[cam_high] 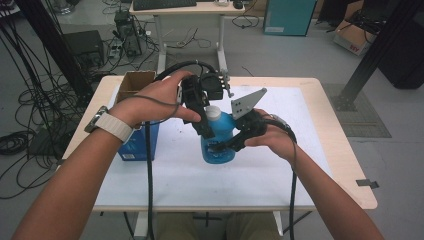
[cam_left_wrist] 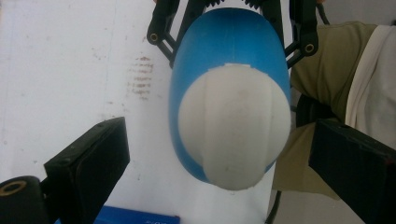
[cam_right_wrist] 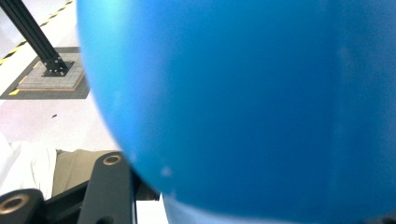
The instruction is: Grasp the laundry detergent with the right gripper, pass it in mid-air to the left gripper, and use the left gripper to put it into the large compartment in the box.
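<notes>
Blue bottle stood mid-frame on the white table, clamped low down by the right gripper, white cap framed between the spread, empty jaws of the left gripper; best closed squarely on the cap before twisting

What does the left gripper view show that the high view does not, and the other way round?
Left gripper view: the white cap seen from straight above, with the left gripper standing open, one jaw on each side of the cap and neither touching it.

High view: the cardboard box, the blue box, the table edge, both forearms, and the floor with cables.

Both: the blue bottle, and the right gripper shut on its body.
</notes>
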`<state>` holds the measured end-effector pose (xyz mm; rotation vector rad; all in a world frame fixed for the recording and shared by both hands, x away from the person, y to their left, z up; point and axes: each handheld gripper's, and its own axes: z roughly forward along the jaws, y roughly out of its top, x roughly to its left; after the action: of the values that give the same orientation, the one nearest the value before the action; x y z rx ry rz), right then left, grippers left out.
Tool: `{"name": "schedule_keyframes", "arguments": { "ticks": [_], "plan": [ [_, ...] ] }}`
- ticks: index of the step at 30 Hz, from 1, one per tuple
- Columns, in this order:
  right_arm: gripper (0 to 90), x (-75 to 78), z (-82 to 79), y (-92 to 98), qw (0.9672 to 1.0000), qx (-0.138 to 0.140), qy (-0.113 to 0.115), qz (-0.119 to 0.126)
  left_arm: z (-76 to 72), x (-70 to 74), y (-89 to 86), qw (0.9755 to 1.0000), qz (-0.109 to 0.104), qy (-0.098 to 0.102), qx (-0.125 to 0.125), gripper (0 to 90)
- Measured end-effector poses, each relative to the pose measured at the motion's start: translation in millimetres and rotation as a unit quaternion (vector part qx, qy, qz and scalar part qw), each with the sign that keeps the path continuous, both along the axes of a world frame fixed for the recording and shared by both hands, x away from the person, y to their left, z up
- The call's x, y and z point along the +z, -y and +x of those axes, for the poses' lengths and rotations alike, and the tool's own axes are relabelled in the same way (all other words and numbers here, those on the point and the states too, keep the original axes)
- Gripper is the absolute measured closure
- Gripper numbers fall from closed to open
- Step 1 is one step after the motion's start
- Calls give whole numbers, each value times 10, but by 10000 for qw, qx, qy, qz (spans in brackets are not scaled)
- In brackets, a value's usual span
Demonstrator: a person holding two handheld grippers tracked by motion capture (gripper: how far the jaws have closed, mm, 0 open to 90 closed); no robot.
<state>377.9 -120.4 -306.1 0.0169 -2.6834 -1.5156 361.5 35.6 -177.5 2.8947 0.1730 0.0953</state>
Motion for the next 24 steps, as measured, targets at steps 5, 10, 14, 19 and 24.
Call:
{"name": "schedule_keyframes", "arguments": {
  "ticks": [5,10,14,19,24],
  "plan": [
    [432,-2,4,4,10000,7,33,-2,-41,-38,5,9991,-282,-55,321,57],
    [432,-1,4,13,10000,-10,7,-8,3,-3,4,10000,31,3,-17,56],
    [432,0,1,11,10000,0,1,-6,-46,-42,20,9990,-288,-70,324,57],
    [432,-1,2,8,10000,7,-1,8,-20,-18,13,9999,-106,-30,129,56],
    [432,-3,0,6,10000,14,-3,-9,-49,-42,12,9990,-295,-65,343,57]
  ]
}}
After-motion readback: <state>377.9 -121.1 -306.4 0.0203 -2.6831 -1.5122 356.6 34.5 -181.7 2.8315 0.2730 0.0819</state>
